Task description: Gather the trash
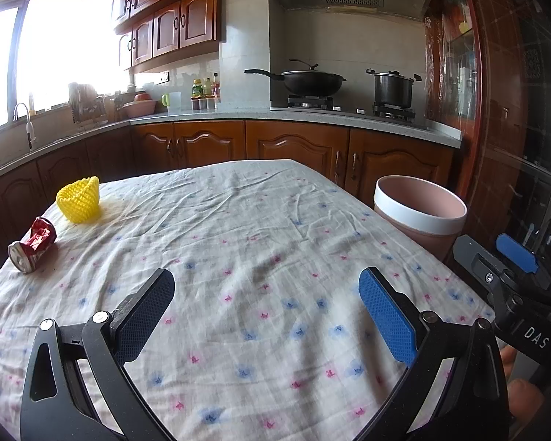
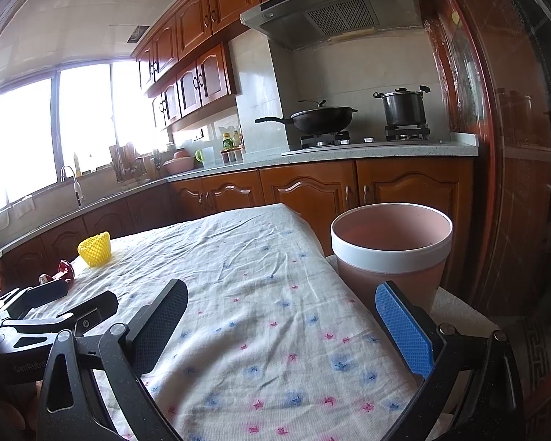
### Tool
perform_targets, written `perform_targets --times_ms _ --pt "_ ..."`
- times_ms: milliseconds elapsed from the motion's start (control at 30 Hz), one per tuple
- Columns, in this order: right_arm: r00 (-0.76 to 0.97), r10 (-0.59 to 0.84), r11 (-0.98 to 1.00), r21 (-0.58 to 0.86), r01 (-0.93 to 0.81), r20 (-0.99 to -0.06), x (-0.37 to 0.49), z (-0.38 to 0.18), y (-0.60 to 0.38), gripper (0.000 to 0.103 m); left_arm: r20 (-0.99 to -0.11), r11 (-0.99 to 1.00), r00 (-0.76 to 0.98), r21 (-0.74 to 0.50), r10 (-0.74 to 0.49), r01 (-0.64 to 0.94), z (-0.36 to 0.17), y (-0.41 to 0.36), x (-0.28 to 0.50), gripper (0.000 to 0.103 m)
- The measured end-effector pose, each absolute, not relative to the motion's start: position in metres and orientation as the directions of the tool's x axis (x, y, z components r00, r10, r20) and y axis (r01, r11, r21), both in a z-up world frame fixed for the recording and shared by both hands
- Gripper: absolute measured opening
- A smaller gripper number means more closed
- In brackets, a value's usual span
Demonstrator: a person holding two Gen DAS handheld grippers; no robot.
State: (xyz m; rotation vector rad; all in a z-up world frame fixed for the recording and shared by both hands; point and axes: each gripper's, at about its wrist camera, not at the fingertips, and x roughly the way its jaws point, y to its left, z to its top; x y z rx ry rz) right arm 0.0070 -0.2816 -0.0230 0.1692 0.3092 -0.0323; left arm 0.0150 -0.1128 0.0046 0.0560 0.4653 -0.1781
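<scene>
Crushed can [image 1: 32, 245], yellow net [image 1: 79, 200] on cloth; pink bin [image 2: 391, 246] beside table

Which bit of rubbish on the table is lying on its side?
The crushed red can, lying on its side near the table's left edge; the yellow foam net behind it stands upright.

Two handheld black two-finger grippers, left [image 1: 266, 308] and right [image 2: 281, 325], hover side by side, jaws spread wide, both gripping nothing.
</scene>
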Motion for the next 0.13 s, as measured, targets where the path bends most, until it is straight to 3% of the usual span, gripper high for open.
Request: perform_targets --times_ms 133 --pt "0.952 -0.005 0.985 0.163 0.058 -0.306 0.0073 -0.024 -0.2822 0.103 -0.452 0.982 0.878 0.012 -0.161 0.187 0.0043 -0.1119 0.0159 0.103"
